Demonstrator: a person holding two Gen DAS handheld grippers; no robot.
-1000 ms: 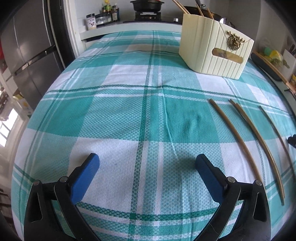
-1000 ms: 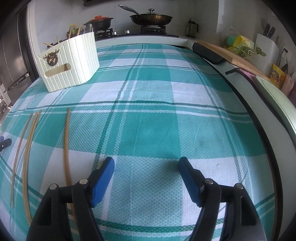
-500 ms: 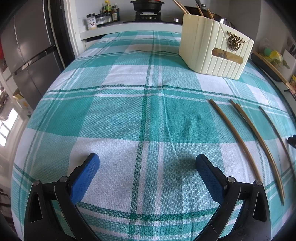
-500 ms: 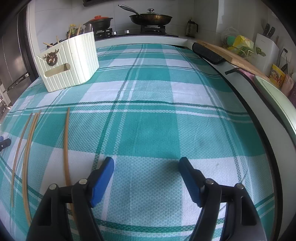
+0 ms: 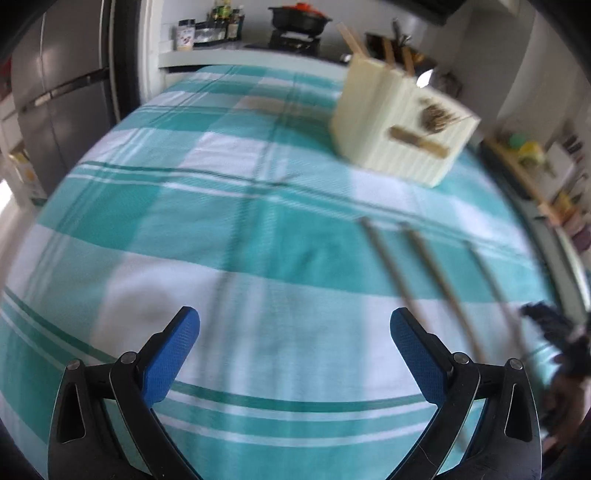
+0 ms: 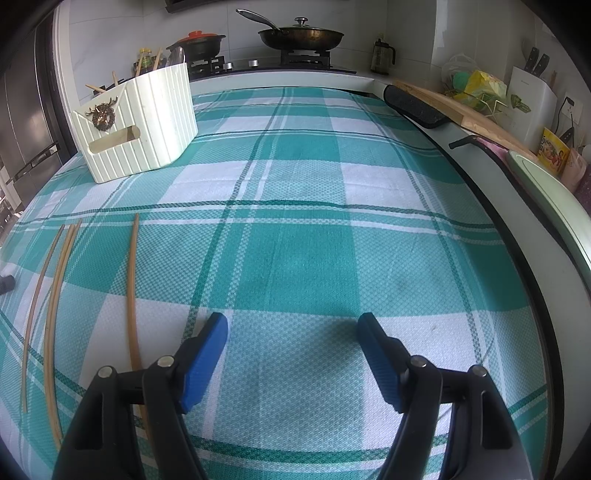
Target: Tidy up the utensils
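Observation:
Several thin wooden chopsticks [image 6: 132, 288] lie side by side on the teal plaid tablecloth [image 6: 314, 258], left of my right gripper [image 6: 291, 321], which hovers open over bare cloth. A cream ribbed caddy [image 6: 140, 125] stands at the far left with utensil handles sticking out. In the blurred left wrist view the same chopsticks [image 5: 391, 266] run down past the right finger of my left gripper [image 5: 294, 317], which is open with nothing in it. The caddy [image 5: 399, 122] sits beyond them, upper right.
A stove with a lidded pan [image 6: 301, 35] and a pot [image 6: 199, 40] lines the far edge. A cutting board [image 6: 461, 110], a knife block [image 6: 532, 99] and a green tray [image 6: 546, 206] crowd the right side. A fridge [image 5: 66, 96] stands to the left.
The left gripper has lifted and rolled, so its view is now blurred and tilted, with the chopsticks closer to its right finger. The right gripper has not moved.

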